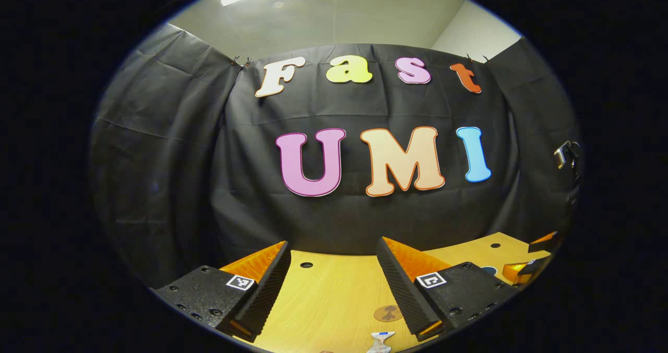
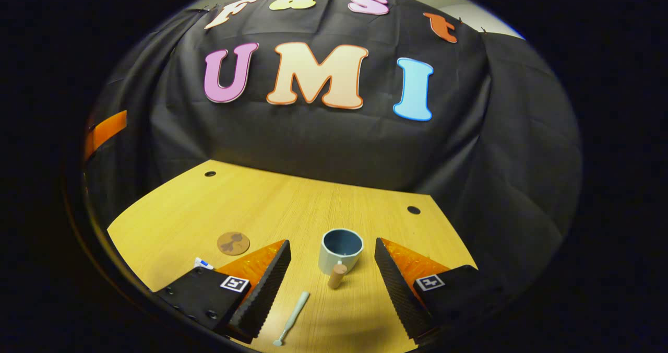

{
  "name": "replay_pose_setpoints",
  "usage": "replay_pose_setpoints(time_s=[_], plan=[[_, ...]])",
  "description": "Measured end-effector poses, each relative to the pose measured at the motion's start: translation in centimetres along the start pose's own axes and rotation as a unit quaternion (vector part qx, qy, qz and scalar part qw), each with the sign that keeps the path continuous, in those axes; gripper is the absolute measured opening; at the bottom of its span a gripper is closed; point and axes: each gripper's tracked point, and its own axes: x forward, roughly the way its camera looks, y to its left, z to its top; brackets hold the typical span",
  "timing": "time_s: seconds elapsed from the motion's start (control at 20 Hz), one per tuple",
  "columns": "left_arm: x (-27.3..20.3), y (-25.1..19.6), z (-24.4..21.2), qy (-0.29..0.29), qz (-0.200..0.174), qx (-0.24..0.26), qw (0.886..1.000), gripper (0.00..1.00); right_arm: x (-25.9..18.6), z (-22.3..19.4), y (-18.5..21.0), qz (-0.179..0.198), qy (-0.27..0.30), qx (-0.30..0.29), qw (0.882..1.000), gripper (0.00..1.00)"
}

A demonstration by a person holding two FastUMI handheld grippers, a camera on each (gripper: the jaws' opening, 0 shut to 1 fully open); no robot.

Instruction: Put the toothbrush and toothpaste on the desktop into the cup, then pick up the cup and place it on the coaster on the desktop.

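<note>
Our right gripper (image 2: 332, 269) holds its jaws wide apart with nothing between them. Just ahead, between the jaws, stands the cup (image 2: 340, 250), empty as far as we can see, its wooden handle pointing back at us. The toothbrush (image 2: 293, 311) lies flat on the counter (image 2: 292, 201) near the left jaw. The coaster (image 2: 233, 243) sits farther out to the left, bare, and the toothpaste (image 2: 202, 263) peeks out beside the left jaw.

Our left gripper (image 1: 333, 277) is also wide open and empty, hovering above the counter.

We judge nothing done yet: both items remain to be loaded, and the cup to be moved.
</note>
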Motion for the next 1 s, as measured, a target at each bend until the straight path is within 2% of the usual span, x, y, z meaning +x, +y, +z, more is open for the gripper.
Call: replay_pose_setpoints(time_s=[0.25,0.35,0.5,1.0], plan=[[0.1,0.5,-0.5,0.005,0.005,0.000,1.000,0.99,1.8,-5.4,0.2,0.005,0.099,0.029,0.995,0.99],[0.1,0.8,-0.9,0.011,0.007,0.001,1.000,0.96,2.8,-8.2,0.8,0.013,0.147,0.049,0.988,1.00],[0.3,0.9,-1.5,0.020,0.009,0.002,1.000,0.98,3.4,-11.5,1.9,0.024,0.202,0.072,0.977,1.00],[0.7,0.8,-3.5,0.046,0.007,0.004,0.999,0.96,6.2,-15.9,3.0,0.026,0.272,0.049,0.961,1.00]])
